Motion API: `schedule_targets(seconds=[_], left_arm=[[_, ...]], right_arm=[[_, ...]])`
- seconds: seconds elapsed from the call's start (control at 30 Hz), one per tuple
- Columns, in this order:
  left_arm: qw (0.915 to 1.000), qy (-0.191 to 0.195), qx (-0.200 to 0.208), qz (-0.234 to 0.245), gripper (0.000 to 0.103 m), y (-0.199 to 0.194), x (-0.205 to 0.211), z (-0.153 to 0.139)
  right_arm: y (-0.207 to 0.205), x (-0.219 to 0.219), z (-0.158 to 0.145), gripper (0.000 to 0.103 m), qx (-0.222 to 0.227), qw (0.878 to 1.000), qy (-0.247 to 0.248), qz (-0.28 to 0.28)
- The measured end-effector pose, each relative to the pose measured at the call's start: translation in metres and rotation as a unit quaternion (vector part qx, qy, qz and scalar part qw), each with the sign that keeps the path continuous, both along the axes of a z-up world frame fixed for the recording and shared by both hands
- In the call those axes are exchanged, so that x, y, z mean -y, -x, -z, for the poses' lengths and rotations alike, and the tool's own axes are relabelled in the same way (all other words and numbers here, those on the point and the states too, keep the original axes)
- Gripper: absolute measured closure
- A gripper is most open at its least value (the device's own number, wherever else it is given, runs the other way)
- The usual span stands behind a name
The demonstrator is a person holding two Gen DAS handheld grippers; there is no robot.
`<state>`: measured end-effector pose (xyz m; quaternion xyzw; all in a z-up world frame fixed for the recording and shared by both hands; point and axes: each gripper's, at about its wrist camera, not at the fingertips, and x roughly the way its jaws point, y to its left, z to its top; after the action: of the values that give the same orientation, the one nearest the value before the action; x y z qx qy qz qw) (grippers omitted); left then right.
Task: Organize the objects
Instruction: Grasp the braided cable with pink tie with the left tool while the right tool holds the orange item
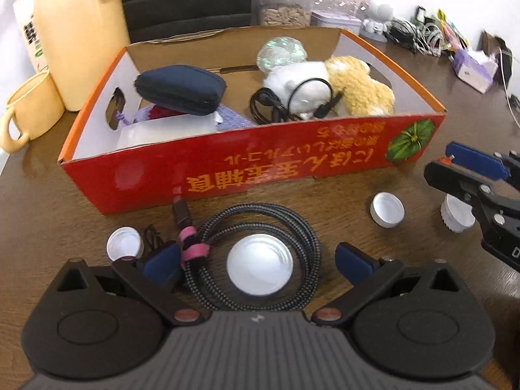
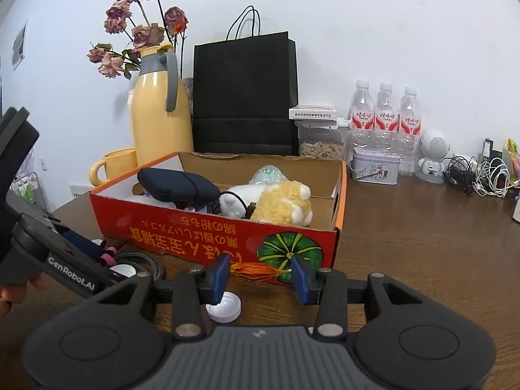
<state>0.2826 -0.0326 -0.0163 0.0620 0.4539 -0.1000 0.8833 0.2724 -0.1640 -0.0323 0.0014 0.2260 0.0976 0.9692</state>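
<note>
Our left claw (image 1: 258, 260) gapes wide and empty over the coiled cable (image 1: 260, 224) and large white lid (image 1: 259, 264) on the desk (image 1: 373, 169) before the red box (image 1: 253, 165). Our right claw (image 2: 259, 275), partly open, holds nothing above a ribbed cap (image 2: 224, 307). Only the right view shows the bottles (image 2: 385, 113) and black bag (image 2: 245, 94) behind.

We seem to be in a lived-in home, at a dark wooden table (image 2: 422, 243) against a white wall. Behind the red cardboard box (image 2: 195, 237) stand a yellow thermos jug (image 2: 156, 117) holding dried roses (image 2: 136, 29), a black paper bag (image 2: 243, 97) and water bottles (image 2: 385, 113); chargers tangle far to its right.
</note>
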Motion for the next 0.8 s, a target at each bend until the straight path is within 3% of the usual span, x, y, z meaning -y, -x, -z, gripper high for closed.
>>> schedule_targets(seconds=[0.2,0.37,0.53,0.8], left_arm=[[0.9989,-0.042,0.016,0.013,0.0,0.004,0.011,0.007],[0.9995,-0.016,0.023,0.014,0.0,0.007,0.002,0.001],[0.9996,-0.027,0.005,0.001,0.0,0.001,-0.005,0.006],[0.9995,-0.025,0.017,-0.01,0.0,0.002,0.001,0.008]], right_arm=[[0.002,-0.002,0.001,0.063,0.001,1.0,0.003,-0.002],[0.002,-0.003,0.003,0.063,0.0,1.0,0.006,-0.003],[0.003,-0.002,0.003,0.063,0.004,1.0,0.004,-0.006],[0.005,-0.002,0.002,0.063,0.007,1.0,0.0,-0.009]])
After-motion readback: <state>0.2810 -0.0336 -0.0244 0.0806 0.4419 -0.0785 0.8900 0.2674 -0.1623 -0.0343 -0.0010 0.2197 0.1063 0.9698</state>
